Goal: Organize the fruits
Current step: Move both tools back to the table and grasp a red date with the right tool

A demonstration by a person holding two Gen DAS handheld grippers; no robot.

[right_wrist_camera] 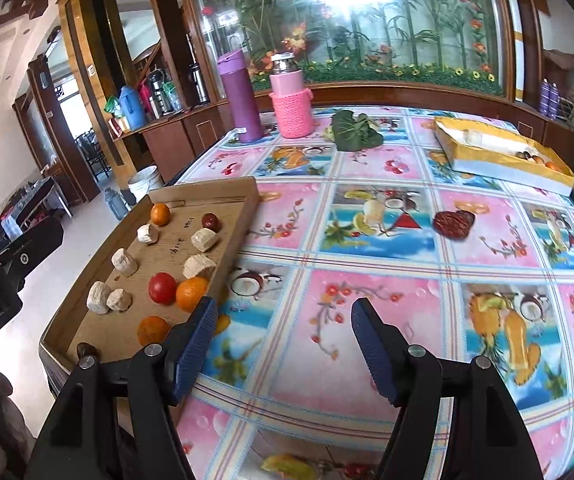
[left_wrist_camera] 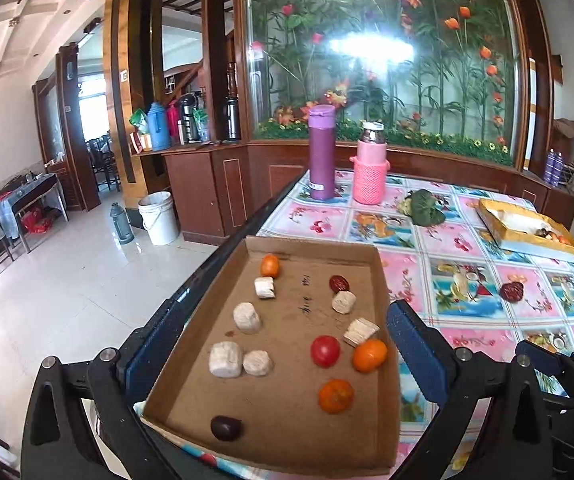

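Note:
A shallow cardboard tray (left_wrist_camera: pixel 381 276) lies at the table's left edge, also in the right wrist view (right_wrist_camera: pixel 247 204). It holds small oranges (left_wrist_camera: pixel 369 355), a red tomato (left_wrist_camera: pixel 325 351), dark red dates (left_wrist_camera: pixel 339 283), a dark fruit (left_wrist_camera: pixel 226 427) and several pale chunks (left_wrist_camera: pixel 247 317). A loose red date (left_wrist_camera: pixel 511 291) lies on the tablecloth to the right, also in the right wrist view (right_wrist_camera: pixel 454 223). My left gripper (left_wrist_camera: pixel 283 354) is open, its fingers either side of the tray. My right gripper (right_wrist_camera: pixel 283 344) is open and empty over the tablecloth beside the tray.
A yellow box (right_wrist_camera: pixel 487 156) with a few fruits sits at the far right. A purple flask (right_wrist_camera: pixel 241 96), a pink-sleeved bottle (right_wrist_camera: pixel 290 100) and green leaves (right_wrist_camera: pixel 355 130) stand at the back. The table's left edge drops to the floor.

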